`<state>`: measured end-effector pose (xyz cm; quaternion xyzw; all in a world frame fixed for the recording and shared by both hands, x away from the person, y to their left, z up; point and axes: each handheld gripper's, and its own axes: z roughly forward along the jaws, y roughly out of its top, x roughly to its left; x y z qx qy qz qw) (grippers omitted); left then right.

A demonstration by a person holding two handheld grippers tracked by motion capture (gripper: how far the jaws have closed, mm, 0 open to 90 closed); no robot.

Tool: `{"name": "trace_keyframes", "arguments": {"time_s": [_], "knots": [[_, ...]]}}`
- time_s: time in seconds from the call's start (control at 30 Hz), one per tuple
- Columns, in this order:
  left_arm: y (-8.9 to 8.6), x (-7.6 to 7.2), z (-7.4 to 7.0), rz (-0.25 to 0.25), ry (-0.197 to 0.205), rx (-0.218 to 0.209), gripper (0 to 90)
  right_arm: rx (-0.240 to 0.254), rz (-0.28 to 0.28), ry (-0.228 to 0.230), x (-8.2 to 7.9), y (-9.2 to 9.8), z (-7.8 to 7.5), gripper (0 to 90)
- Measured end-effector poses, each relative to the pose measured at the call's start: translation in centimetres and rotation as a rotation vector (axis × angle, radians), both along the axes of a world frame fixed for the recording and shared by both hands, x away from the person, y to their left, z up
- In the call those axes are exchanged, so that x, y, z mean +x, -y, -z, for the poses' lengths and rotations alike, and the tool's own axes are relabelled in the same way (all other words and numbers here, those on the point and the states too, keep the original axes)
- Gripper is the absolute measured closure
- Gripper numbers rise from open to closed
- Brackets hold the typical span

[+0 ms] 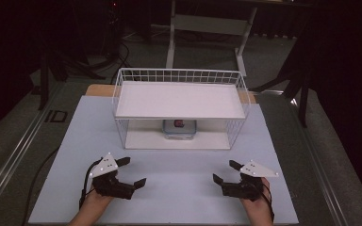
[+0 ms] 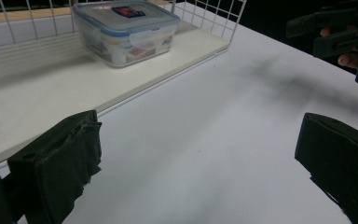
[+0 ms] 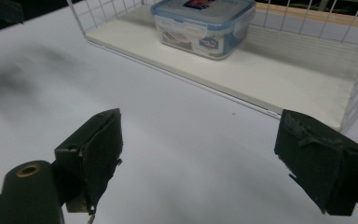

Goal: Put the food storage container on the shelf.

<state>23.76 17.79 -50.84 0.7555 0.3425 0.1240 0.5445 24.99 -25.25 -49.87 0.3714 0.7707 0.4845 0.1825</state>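
Observation:
A clear plastic food box with a blue-rimmed lid and a red label sits on the lower board of a white wire shelf rack, under its upper shelf. The left gripper view has the food box at top left; in the right gripper view the food box is at top centre. My left gripper rests near the table's front left, open with nothing between its jaws. My right gripper rests at the front right, also open with nothing held. Both point toward the rack.
The rack stands at the back middle of a pale table top. A white frame and dark stands rise on the floor behind the table. Metal rails run along both sides.

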Motion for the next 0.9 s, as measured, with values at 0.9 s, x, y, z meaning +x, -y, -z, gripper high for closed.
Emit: {"name": "trace_keyframes", "arguments": {"time_s": [0.9], "knots": [[-1.6,-0.2,0.4,-0.039,0.006,-0.053,1.2,0.016,-0.032,-0.021,3.0,1.4,1.8,15.2]]}}
